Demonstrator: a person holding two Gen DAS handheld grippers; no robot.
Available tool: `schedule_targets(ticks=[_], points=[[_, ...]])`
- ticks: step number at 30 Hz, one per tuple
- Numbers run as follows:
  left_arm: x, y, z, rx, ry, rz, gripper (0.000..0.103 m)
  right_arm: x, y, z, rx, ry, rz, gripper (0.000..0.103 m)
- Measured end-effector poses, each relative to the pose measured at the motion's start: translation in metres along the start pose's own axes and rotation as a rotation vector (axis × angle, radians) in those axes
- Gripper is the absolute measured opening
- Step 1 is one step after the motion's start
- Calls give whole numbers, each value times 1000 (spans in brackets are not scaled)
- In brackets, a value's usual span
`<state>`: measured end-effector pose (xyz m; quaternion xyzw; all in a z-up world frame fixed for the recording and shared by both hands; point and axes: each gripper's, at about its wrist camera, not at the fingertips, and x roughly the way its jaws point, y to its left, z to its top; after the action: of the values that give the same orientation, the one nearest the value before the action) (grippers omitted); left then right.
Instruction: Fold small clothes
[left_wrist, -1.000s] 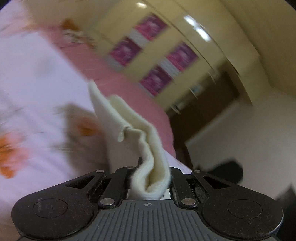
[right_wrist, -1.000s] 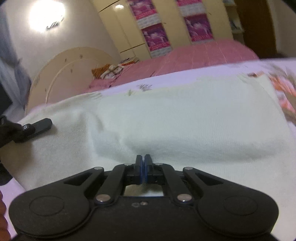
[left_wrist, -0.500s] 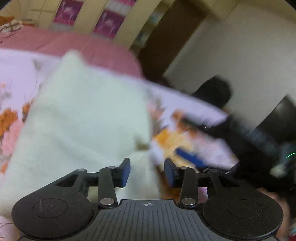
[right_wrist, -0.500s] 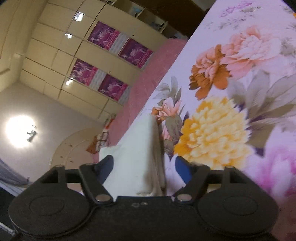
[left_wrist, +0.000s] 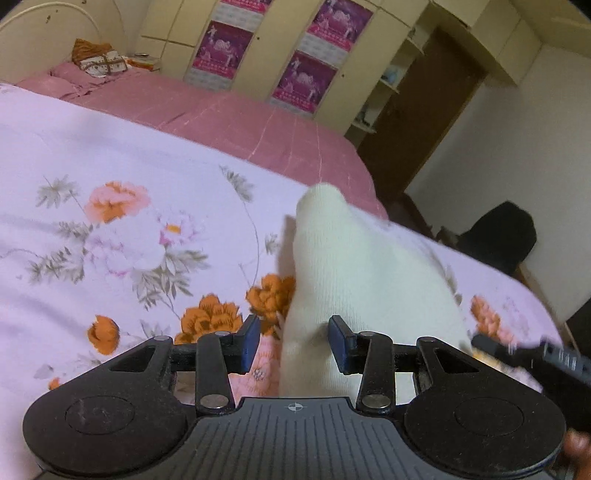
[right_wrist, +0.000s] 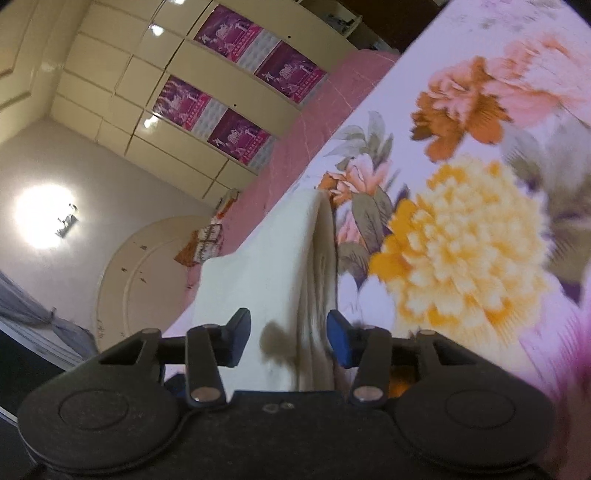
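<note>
The cream garment (left_wrist: 354, 273) lies folded on the floral bedsheet (left_wrist: 122, 236), a pale mound running away from the camera in the left wrist view; the left gripper (left_wrist: 293, 341) stands released, its blue-padded fingers (left_wrist: 251, 341) spread wide with the near end of the cloth between them, neither pad visibly pressing it; at the right edge of that view a dark, blurred bar (left_wrist: 532, 356) reaches in over the sheet

In the right wrist view the scene is tilted; the right gripper (right_wrist: 288, 339) is likewise spread apart, with the stacked folded edge of the cream garment (right_wrist: 273, 266) running up between its fingers (right_wrist: 338, 341); several layers show at that edge, and a small dark stain (right_wrist: 275, 338) marks the cloth near the gripper; beside it the floral bedsheet (right_wrist: 461, 236) shows a large yellow bloom

Beyond, a pink bedspread (left_wrist: 229, 114) covers the far side of the bed, and cream wardrobe doors (left_wrist: 266, 48) carry magenta posters; no box, basket or other container shows in either view
</note>
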<state>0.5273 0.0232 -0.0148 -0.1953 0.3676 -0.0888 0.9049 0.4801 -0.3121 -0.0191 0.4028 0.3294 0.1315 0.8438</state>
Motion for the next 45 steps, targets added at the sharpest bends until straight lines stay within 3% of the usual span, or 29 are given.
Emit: schedule_targets(ticks=[2, 6, 12, 17, 19, 21, 26, 27, 29, 31, 34, 36, 37, 41, 45], points=[[6, 3, -5, 12, 17, 25, 40, 10, 6, 5, -35, 9, -19, 45], [15, -7, -19, 10, 22, 36, 40, 27, 26, 10, -188, 25, -91, 22], [26, -18, -27, 65, 24, 68, 40, 32, 48, 10, -448, -22, -140, 11], [20, -26, -23, 100, 5, 77, 40, 36, 31, 19, -410, 16, -152, 14], [11, -25, -10, 73, -60, 44, 40, 28, 35, 21, -405, 5, -135, 23], [18, -26, 3, 86, -73, 47, 40, 24, 38, 26, -403, -22, -119, 31], [53, -26, 28, 38, -8, -1, 40, 44, 36, 44, -333, 9, -141, 31], [62, -26, 30, 39, 11, 8, 41, 48, 36, 45, -335, 10, -146, 26], [74, -26, 31, 50, 41, 16, 56, 57, 39, 46, -376, 2, -179, 14], [76, -28, 32, 78, 46, 51, 65, 67, 39, 47, -410, 2, -259, 13], [58, -28, 33, 93, 29, 46, 65, 65, 36, 49, -382, 7, -249, 14], [35, -26, 26, 104, -3, 29, 65, 44, 39, 46, -358, -4, -204, 31], [23, -24, 18, 115, -9, 23, 65, 34, 39, 43, -351, -7, -173, 33], [-10, -10, -24, 131, 10, 10, 65, -12, 34, 10, -347, 59, -96, 34], [-25, 2, -59, 80, 33, 24, 65, -37, 23, -22, -305, 152, -46, 35]])
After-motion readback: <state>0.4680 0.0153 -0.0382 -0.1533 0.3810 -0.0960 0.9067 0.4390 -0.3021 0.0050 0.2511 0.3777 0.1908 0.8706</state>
